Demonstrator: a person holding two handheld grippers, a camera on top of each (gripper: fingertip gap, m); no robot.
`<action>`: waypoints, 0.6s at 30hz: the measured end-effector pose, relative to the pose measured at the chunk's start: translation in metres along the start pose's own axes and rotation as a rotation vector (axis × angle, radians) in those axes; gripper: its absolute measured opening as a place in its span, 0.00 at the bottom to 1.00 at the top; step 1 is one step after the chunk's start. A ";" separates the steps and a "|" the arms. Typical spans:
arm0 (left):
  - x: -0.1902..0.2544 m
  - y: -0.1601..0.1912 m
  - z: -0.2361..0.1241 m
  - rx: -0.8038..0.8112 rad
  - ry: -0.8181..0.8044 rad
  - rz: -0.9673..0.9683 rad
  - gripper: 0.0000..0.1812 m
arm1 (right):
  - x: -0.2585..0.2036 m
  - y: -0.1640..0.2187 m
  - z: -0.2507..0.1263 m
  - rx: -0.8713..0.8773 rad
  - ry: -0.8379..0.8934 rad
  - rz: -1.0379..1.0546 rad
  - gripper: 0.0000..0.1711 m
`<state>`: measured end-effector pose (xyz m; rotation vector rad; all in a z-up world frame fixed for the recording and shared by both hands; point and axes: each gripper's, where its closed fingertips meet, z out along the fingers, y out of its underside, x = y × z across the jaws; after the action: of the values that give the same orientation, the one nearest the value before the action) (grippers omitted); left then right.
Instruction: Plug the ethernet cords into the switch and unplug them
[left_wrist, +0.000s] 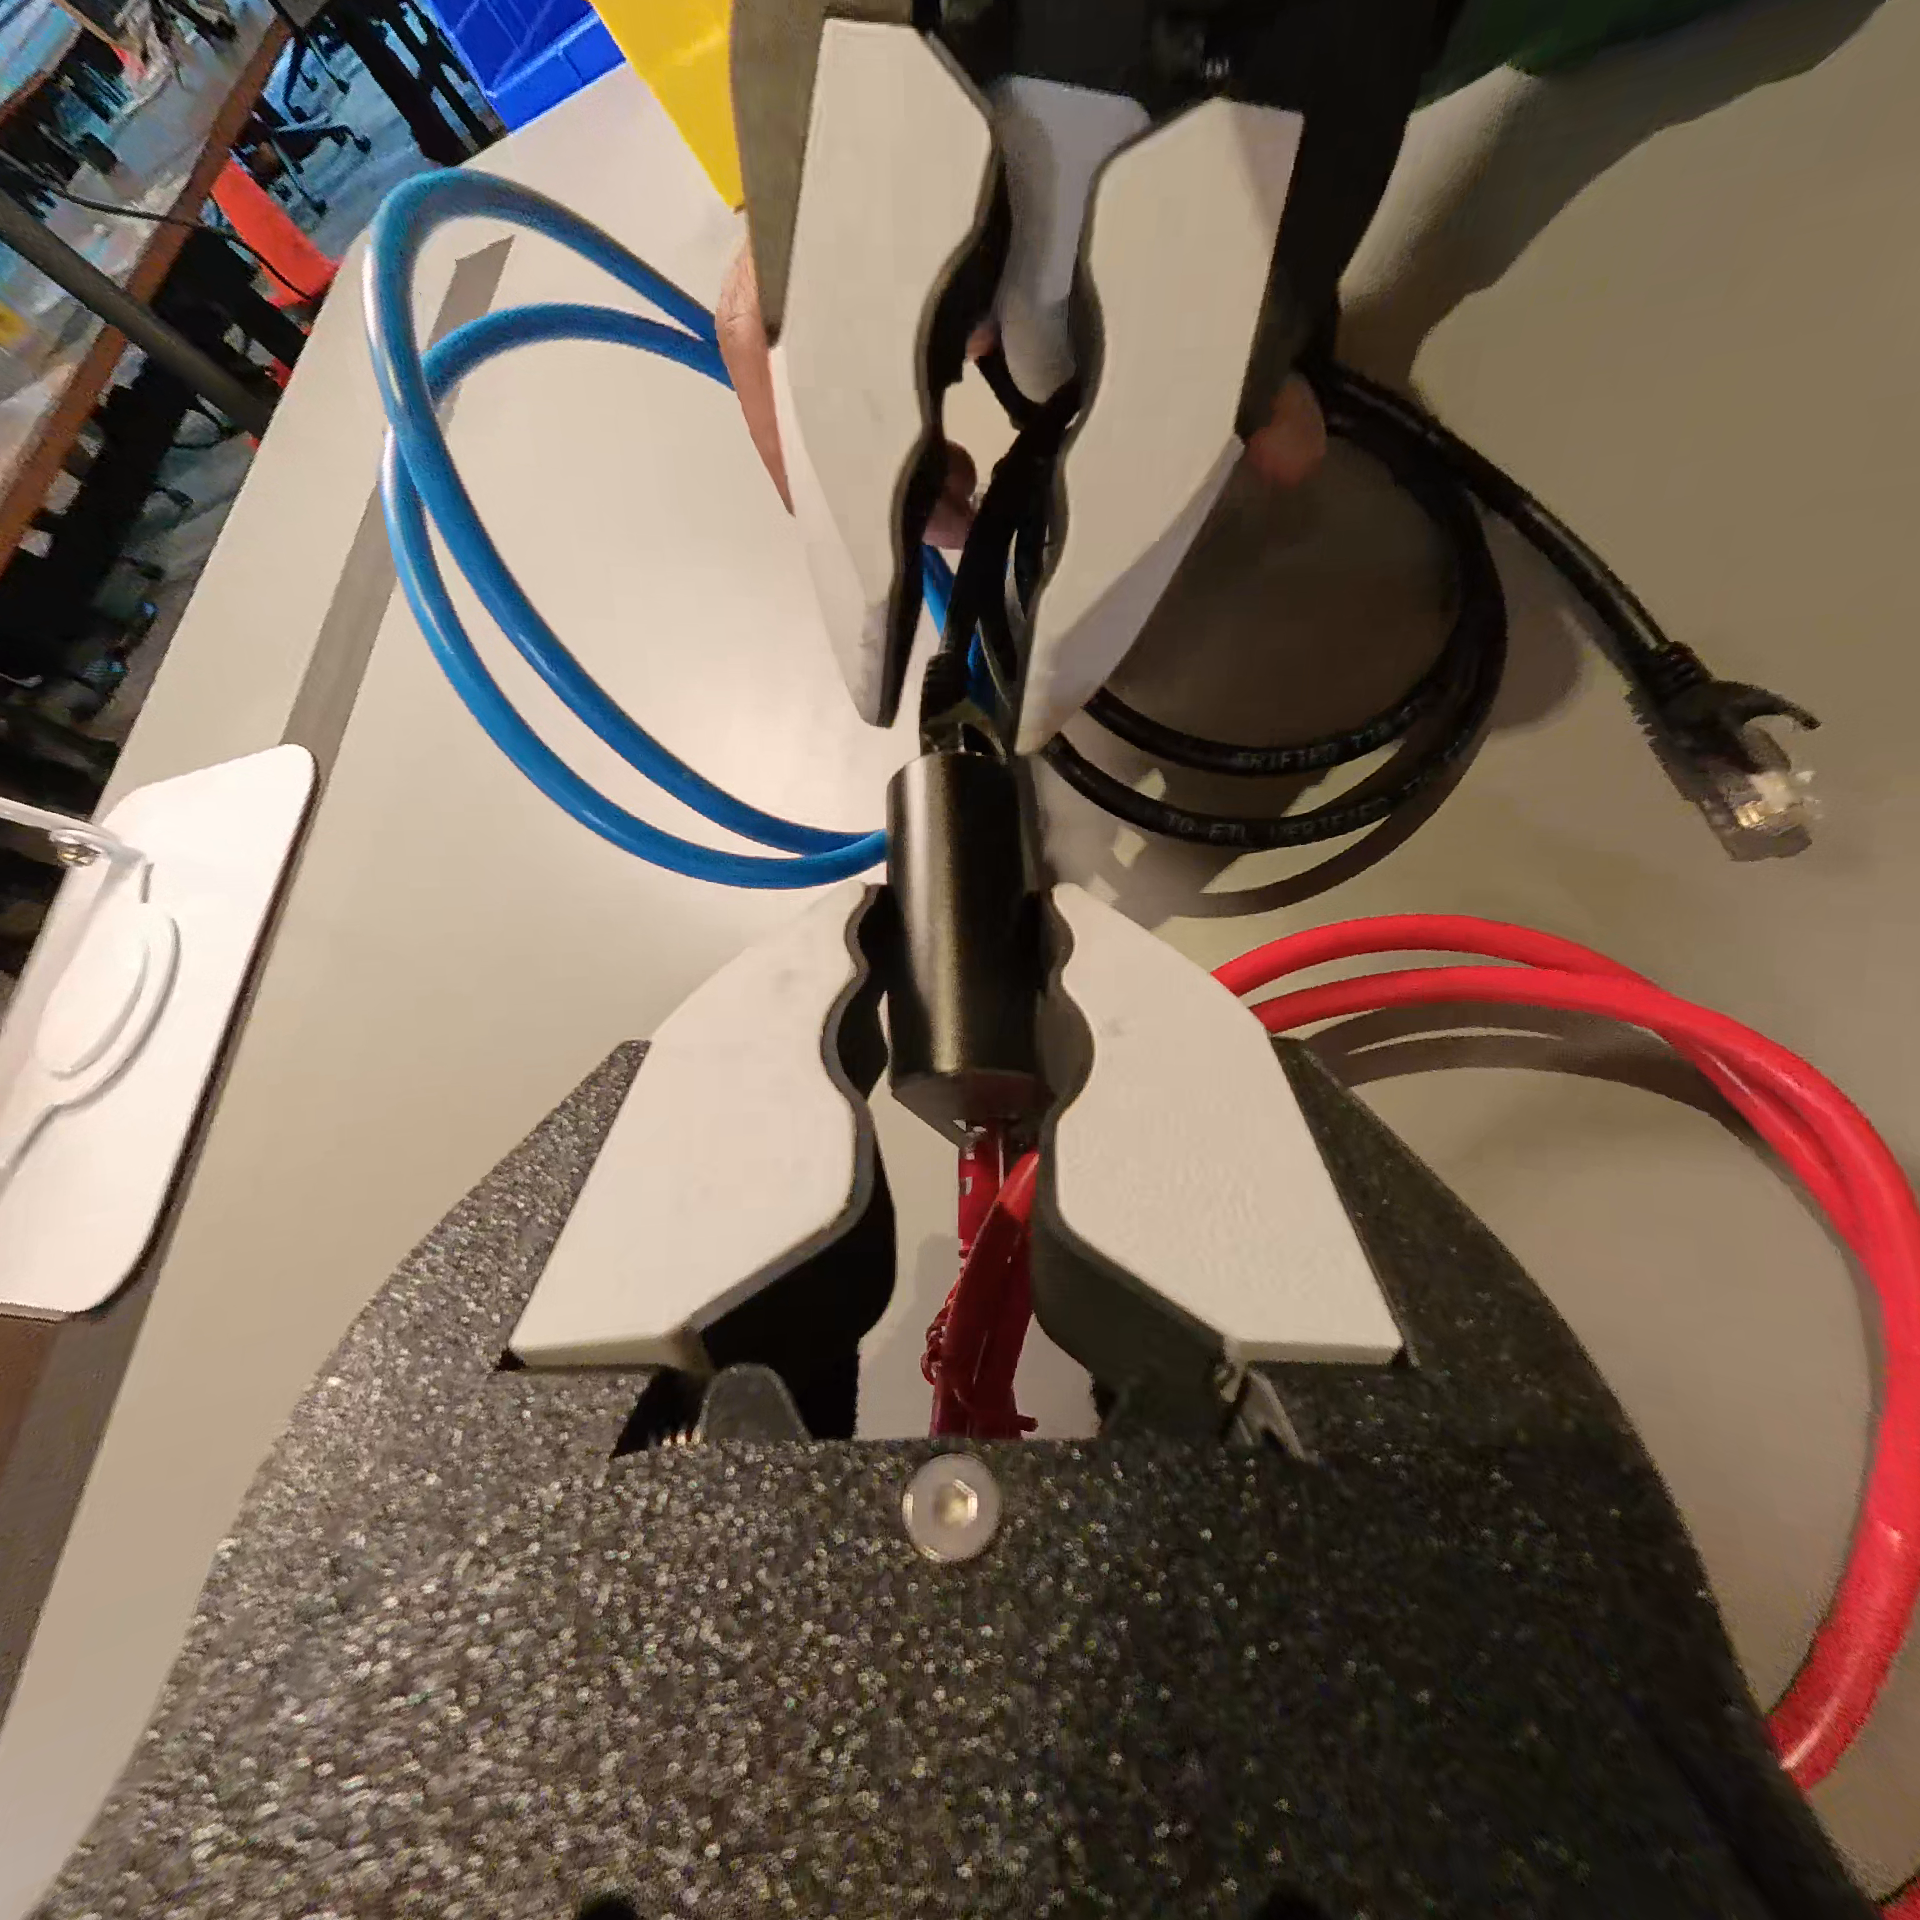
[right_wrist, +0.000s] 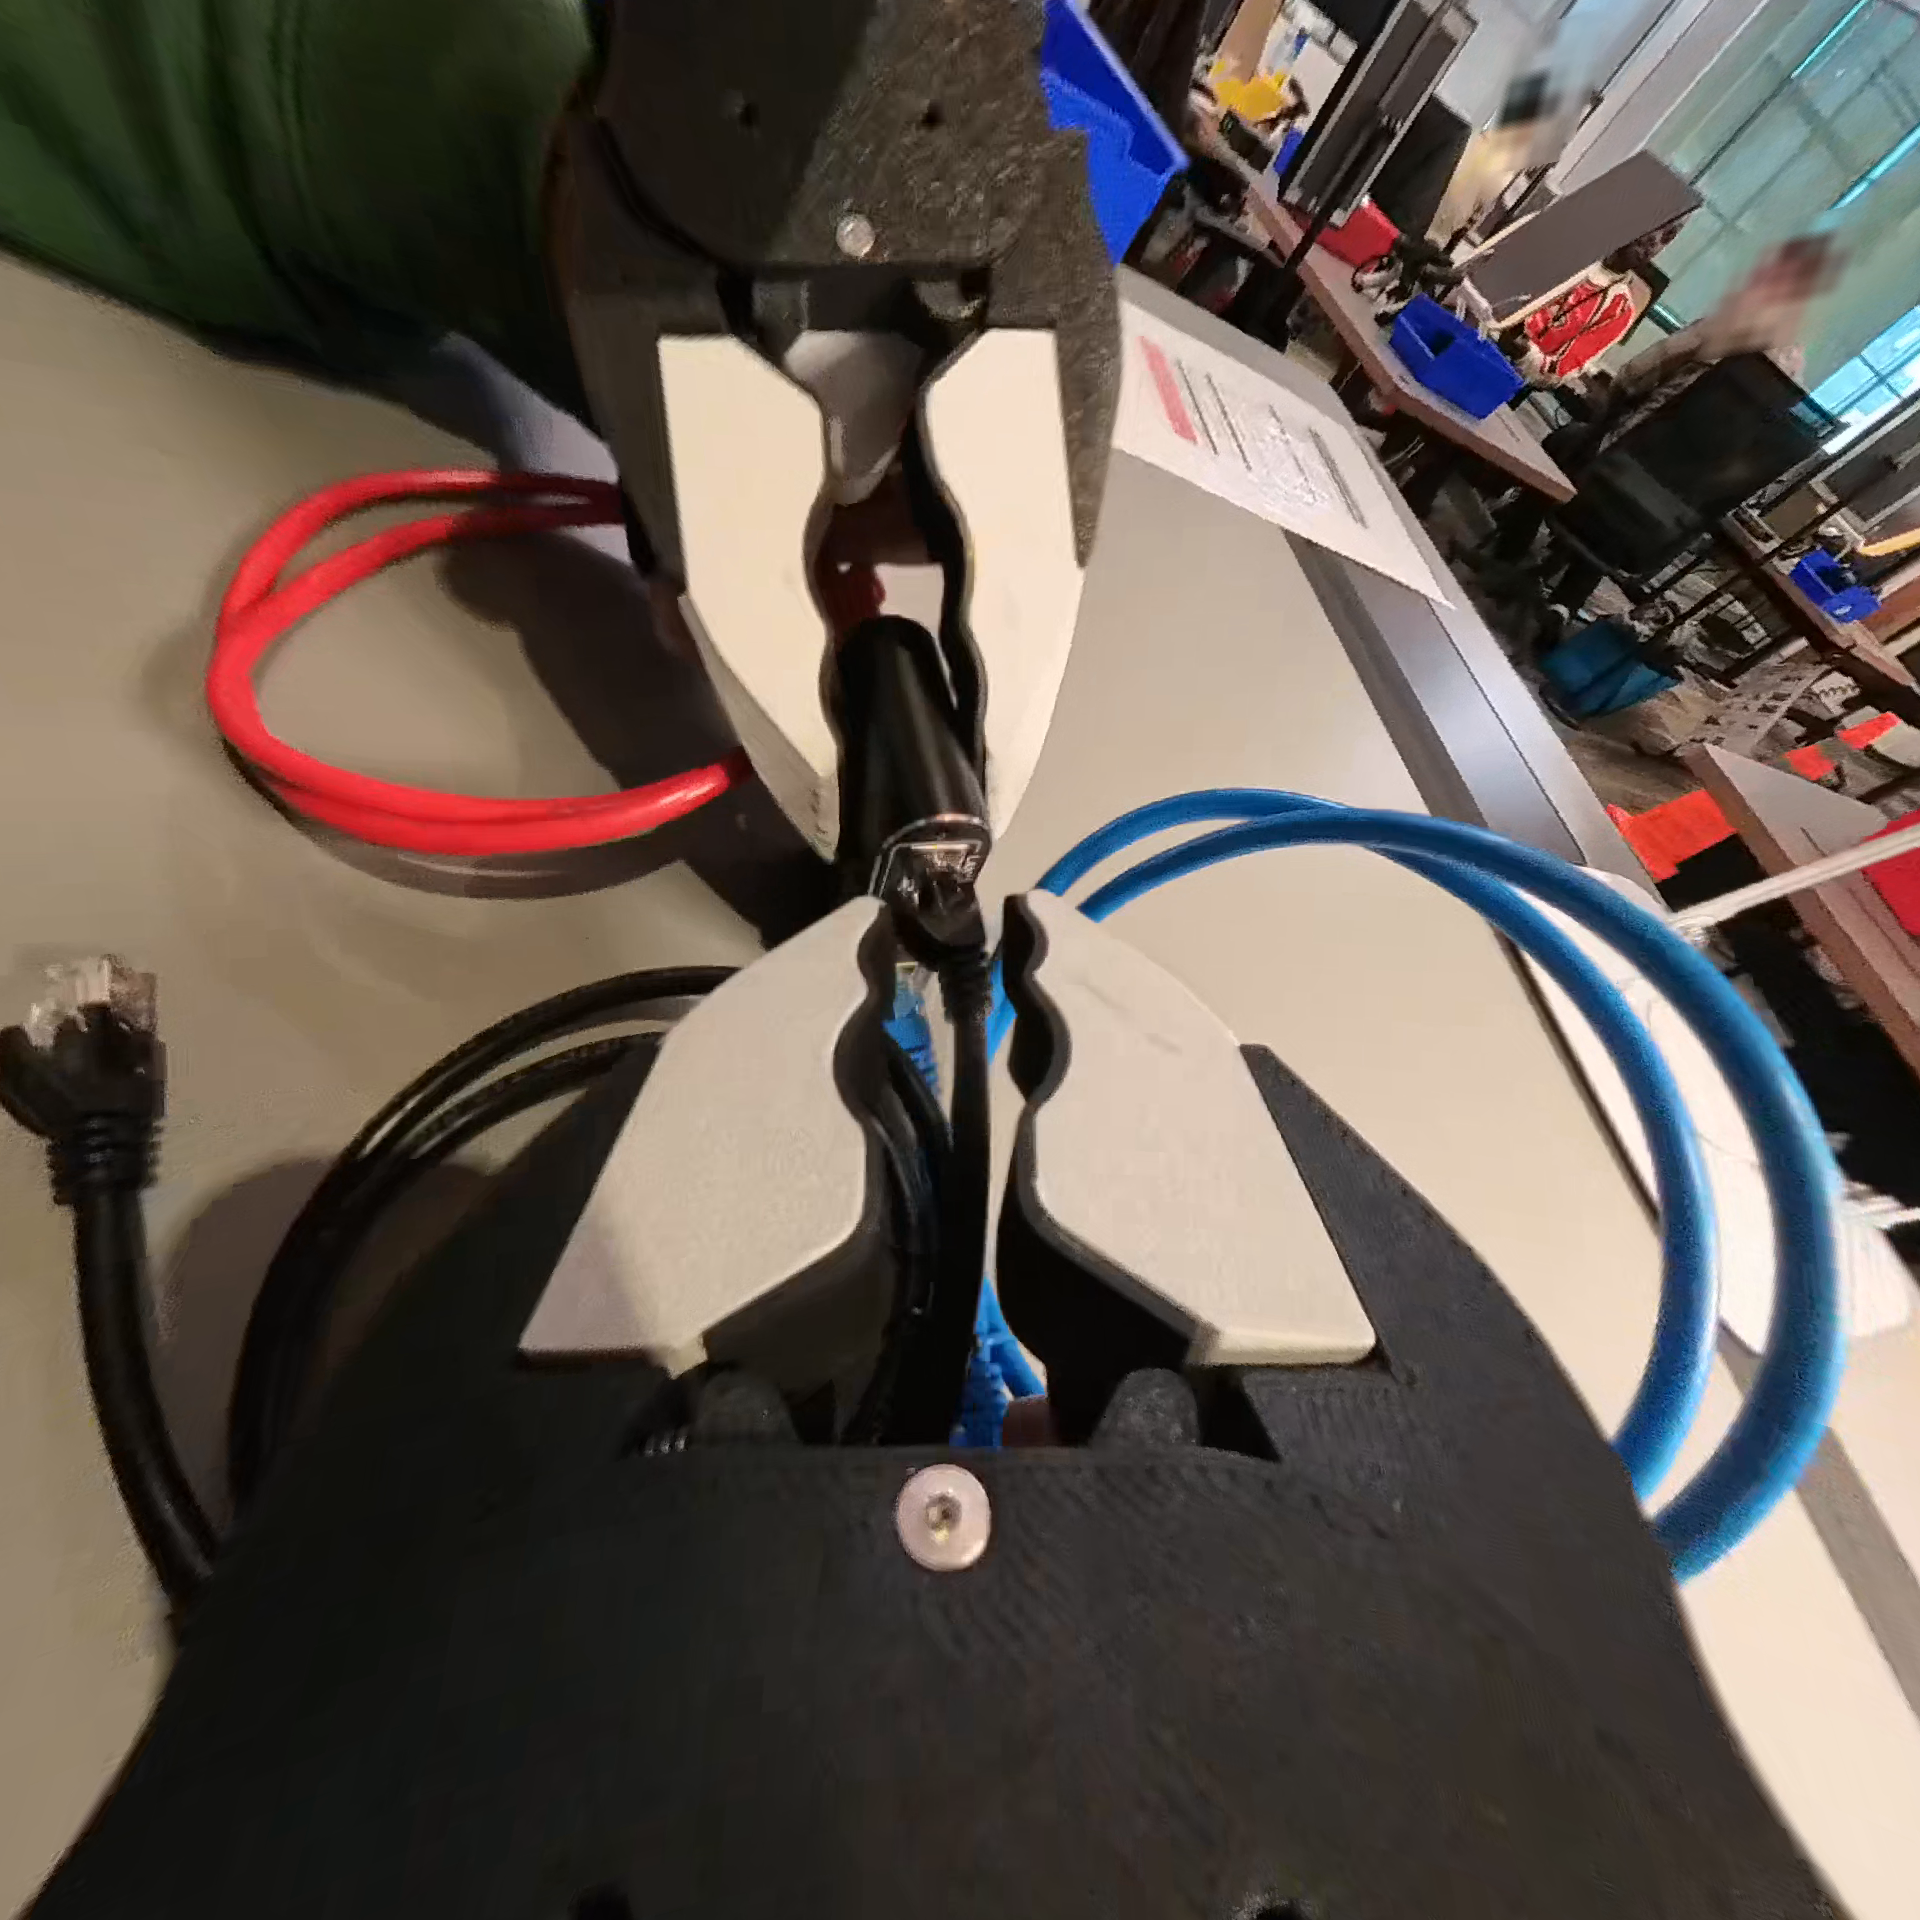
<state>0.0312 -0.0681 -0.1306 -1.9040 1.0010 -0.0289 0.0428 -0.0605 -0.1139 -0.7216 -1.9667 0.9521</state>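
1. While the left gripper (left_wrist: 961, 914) clamps the small black switch (left_wrist: 961, 935) between its 2 pale fingers, the switch stands clear of the table (left_wrist: 582, 1039), its far end poking out past the fingertips.
2. Straight ahead of the left gripper, the right gripper (right_wrist: 951, 914) faces it tip to tip, so the 2 tools nearly meet at the switch.
3. Between the right gripper's fingers, which sit close together, runs the black ethernet cord (right_wrist: 971, 1122); its plug sits at the fingertips, right at the switch's near port, though the blur hides whether it is fully seated.
4. Behind the left gripper's fingertips, a red ethernet cord (left_wrist: 1704, 1070) leaves the switch's rear end and loops out to that gripper's right over the table.
5. Left of the left gripper, and right of the right gripper, a blue ethernet cord (right_wrist: 1558, 935) arcs in 2 loops above the table; one blue plug lies under the right gripper's fingers.
6. Well off to the right gripper's left, the black cord's free plug (right_wrist: 88, 1049) rests on the table, its coil lying beneath that gripper.
7. Beyond the left gripper, a green sleeve (right_wrist: 260, 156) shows.
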 end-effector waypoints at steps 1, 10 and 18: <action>-0.001 0.000 0.000 -0.008 -0.013 0.016 0.15 | 0.001 0.000 0.000 0.001 -0.002 0.013 0.12; -0.002 0.001 0.002 0.003 -0.065 0.121 0.15 | -0.002 0.001 0.006 -0.020 0.059 -0.089 0.10; -0.004 0.001 0.003 0.014 -0.086 0.133 0.15 | 0.001 0.003 0.006 -0.044 0.119 -0.185 0.10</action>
<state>0.0291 -0.0637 -0.1319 -1.8061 1.0639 0.1223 0.0377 -0.0599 -0.1178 -0.5952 -1.9170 0.7407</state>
